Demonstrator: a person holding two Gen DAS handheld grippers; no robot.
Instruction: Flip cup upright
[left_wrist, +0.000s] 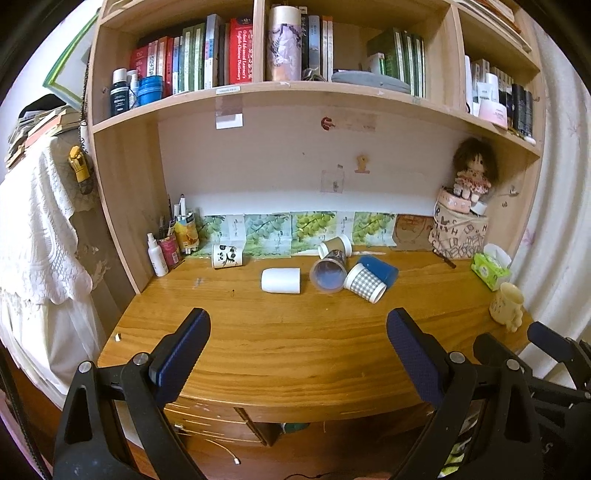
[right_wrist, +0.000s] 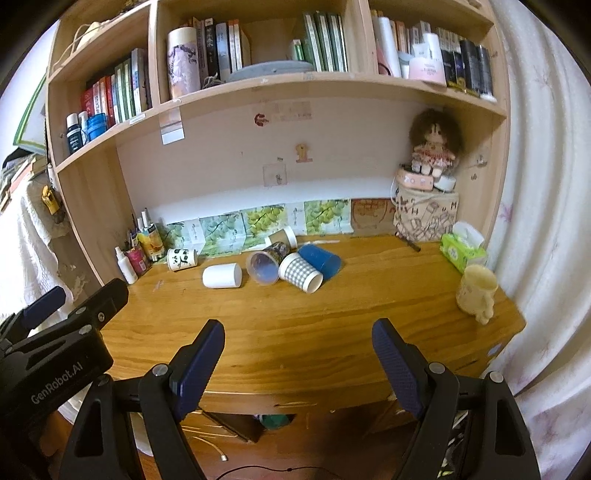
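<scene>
Two hand-held tongs hover over the near edge of a wooden desk (left_wrist: 295, 343) set under a bookshelf (left_wrist: 258, 92). The left tongs (left_wrist: 297, 328) are spread wide apart and grip nothing; the right tongs (right_wrist: 297, 341) are likewise wide apart and grip nothing. Toward the back of the desk, well apart from both tongs, several cups lie tipped on their sides in a loose cluster. A plain white cup (left_wrist: 281, 280) lies alone to the left. Just right of it a clear-rimmed cup with a blue inside (left_wrist: 328, 273) faces the camera, touching a grey checked paper cup (left_wrist: 365, 283), which leans against a blue cup (left_wrist: 380, 270). Behind them lies a brown paper cup with a white lid (left_wrist: 335, 245). Further left, near the back wall, lies a white cup with a panda print (left_wrist: 226, 256). A cream mug (right_wrist: 475, 291) stands upright at the desk's right edge, near a green tissue pack (right_wrist: 462, 252). A doll (right_wrist: 434, 146) sits on a box in the back right corner
</scene>
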